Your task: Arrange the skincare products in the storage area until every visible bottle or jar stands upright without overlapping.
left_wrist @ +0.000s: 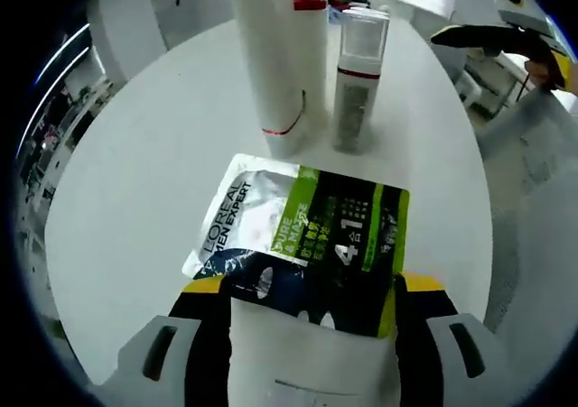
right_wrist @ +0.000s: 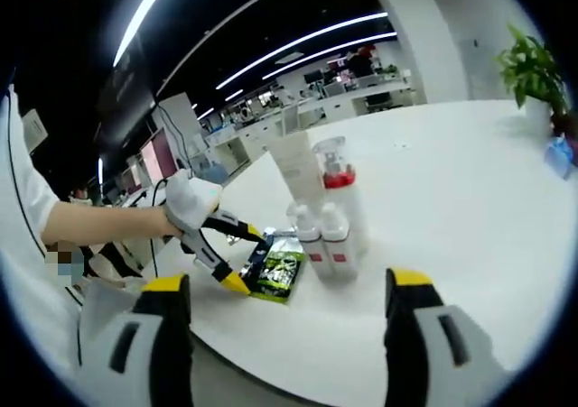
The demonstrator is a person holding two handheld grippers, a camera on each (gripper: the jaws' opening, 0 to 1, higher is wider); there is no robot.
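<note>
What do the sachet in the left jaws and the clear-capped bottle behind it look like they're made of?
Sachet: probably glossy foil or plastic film; it is thin, flat and shiny, with printing.
Bottle: likely plastic; its see-through cap looks rigid, its body grey and speckled.

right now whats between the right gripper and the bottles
Bare white table in the right gripper view. The right gripper is open, short of the bottles; the sachet sits off to one side in the left gripper.

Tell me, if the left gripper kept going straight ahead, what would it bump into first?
The left gripper is shut on the sachet. Straight ahead, the sachet's far edge would probably meet the white tube and the small bottle beside it; which first is unclear.
</note>
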